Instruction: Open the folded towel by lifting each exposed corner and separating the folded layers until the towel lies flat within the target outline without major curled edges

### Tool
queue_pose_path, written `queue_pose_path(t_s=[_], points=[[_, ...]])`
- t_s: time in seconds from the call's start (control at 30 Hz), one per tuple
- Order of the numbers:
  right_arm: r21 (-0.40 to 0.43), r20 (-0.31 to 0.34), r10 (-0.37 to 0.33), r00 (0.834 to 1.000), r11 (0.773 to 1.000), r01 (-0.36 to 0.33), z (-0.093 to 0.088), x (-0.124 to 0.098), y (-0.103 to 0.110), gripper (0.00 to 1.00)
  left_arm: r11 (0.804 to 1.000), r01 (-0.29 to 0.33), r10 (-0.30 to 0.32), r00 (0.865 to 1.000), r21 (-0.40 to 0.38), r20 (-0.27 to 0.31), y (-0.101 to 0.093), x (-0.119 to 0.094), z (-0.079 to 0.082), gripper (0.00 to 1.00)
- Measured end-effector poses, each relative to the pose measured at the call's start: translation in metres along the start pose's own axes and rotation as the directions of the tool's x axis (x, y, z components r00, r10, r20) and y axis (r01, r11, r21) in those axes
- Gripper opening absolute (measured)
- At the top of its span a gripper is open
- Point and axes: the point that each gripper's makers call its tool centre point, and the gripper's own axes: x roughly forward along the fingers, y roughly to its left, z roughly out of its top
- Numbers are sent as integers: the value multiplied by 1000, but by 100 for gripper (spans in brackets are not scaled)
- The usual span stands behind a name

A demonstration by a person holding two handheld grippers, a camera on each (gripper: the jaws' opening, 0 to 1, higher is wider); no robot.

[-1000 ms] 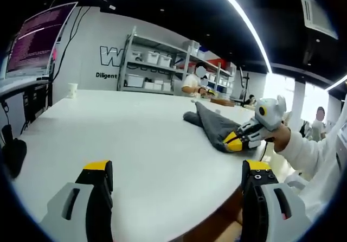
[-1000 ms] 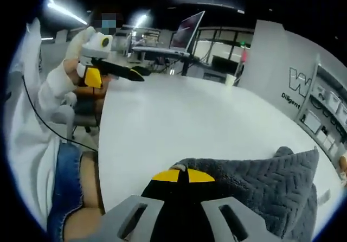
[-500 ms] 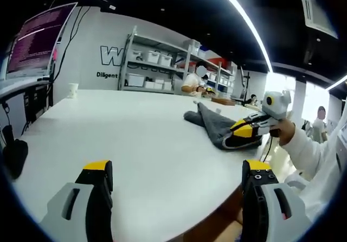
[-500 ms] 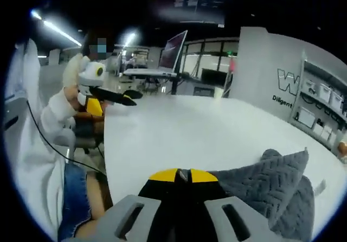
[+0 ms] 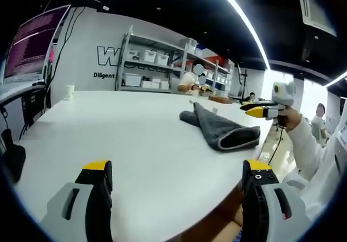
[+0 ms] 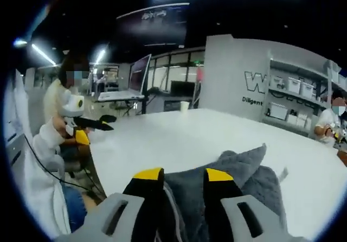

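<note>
the grey towel lies still folded near the white table edge, both the left gripper and right gripper spread and empty, so a shallow regrasp risks pinching both layers together.

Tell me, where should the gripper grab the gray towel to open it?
Probably the rolled near edge of the towel, coming from the table's near side where the right gripper hovers. That thick fold faces the person and sticks up enough for jaws to pinch its top layer.

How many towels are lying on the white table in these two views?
1: a grey towel lies folded near the table's right edge in the left gripper view, and right ahead of the right gripper. Others may lie outside the views.
</note>
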Motion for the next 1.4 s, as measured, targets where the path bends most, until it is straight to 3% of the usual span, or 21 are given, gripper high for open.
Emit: queue_pose_path(t_s=[0.13,0.4,0.6,0.77,0.87,0.93,1.1,1.4], points=[[43,3,-83,997,996,83,-4,-20,-23,30,1000,12,-12,1000,3,-9,-6,5,0,99],[118,-5,-152,988,981,152,-19,-47,-51,53,998,51,-51,998,22,-33,-26,19,3,99],[148,9,-157,988,977,154,-28,-59,-57,54,995,92,-90,995,35,-53,-43,34,9,99],[162,-10,-190,982,968,190,-32,-73,-67,65,990,134,-131,990,51,-59,-60,52,17,99],[167,-3,-198,980,966,196,-30,-82,-70,68,982,181,-178,983,60,-52,-75,68,26,99],[163,-7,-197,980,967,196,-31,-86,-71,69,972,223,-218,973,68,-76,-86,77,28,99],[168,-2,-205,979,965,202,-28,-97,-76,74,960,259,-248,963,109,-100,-101,98,37,99],[195,5,-227,974,955,222,-26,-111,-83,87,925,350,-332,934,147,-134,-129,143,53,99]])
